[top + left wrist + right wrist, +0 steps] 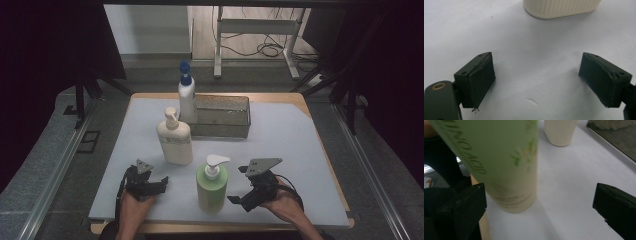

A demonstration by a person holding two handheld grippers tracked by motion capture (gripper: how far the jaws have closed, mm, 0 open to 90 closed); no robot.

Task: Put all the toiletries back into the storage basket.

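Green bottle [212,187] upright between left gripper [159,186] and right gripper [239,185], both wide, empty; cream bottle [174,137] behind.

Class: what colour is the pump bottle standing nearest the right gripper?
Light green bottle with a white pump; clearest in the high view.

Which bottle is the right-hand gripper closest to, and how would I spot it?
Start at the white table mat and go to its near edge. Between the left gripper and the right gripper stands the green bottle. It is the only green one; the cream bottle and blue-capped bottle stand farther back.
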